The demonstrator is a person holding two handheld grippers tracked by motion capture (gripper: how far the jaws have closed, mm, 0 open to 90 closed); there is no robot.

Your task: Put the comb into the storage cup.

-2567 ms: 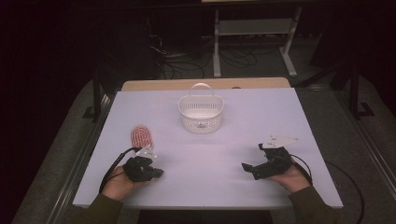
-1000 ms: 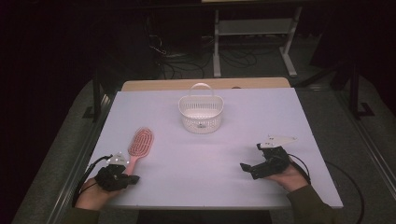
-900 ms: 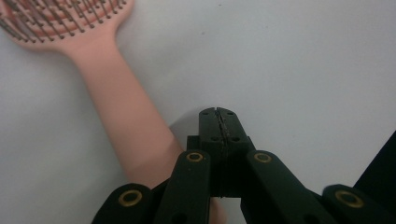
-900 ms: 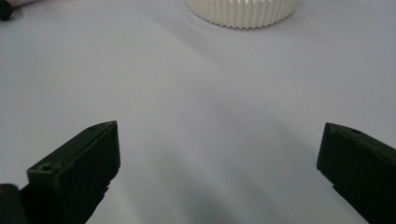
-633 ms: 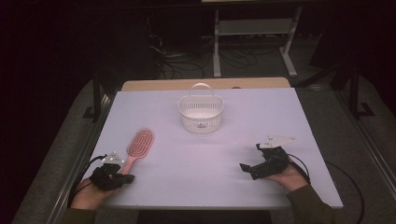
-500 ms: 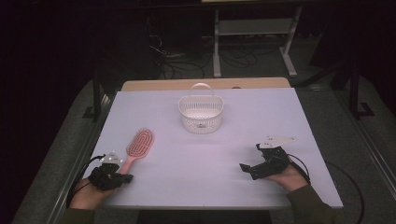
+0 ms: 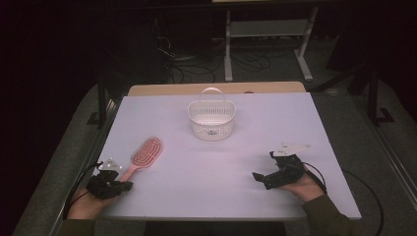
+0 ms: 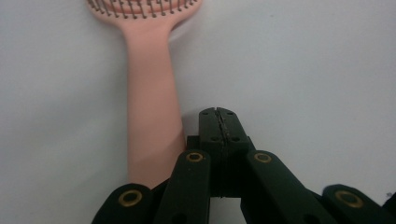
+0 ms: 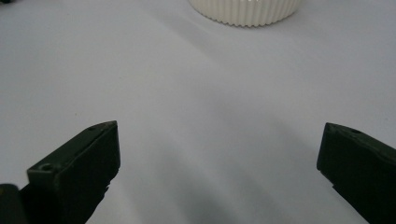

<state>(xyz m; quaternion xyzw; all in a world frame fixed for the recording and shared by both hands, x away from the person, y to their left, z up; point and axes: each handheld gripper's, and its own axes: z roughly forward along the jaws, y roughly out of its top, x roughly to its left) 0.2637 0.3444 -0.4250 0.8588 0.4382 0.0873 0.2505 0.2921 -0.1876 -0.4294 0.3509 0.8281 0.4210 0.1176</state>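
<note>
A pink hairbrush (image 7: 143, 154) lies flat on the white table (image 7: 211, 169) at the front left, bristles up, handle pointing toward the front-left corner. My left gripper (image 7: 127, 186) rests just past the handle's end, by the front edge. In the left gripper view its jaws (image 8: 219, 112) are pressed together with nothing between them, and the brush handle (image 8: 152, 93) runs alongside them, just to their left. My right gripper (image 7: 258, 178) rests at the front right; its jaws (image 9: 219, 135) stand wide apart over bare table.
A white slotted basket (image 7: 211, 119) with a hoop handle stands at the middle back of the table; its ribbed base (image 9: 243, 11) is at the top of the right gripper view. Dark floor, cables and a metal stand lie beyond the table.
Since the earliest frame my left gripper has drawn back left and toward the front edge, off the brush, which now lies free with its head farther right. The right hand has not moved.
</note>
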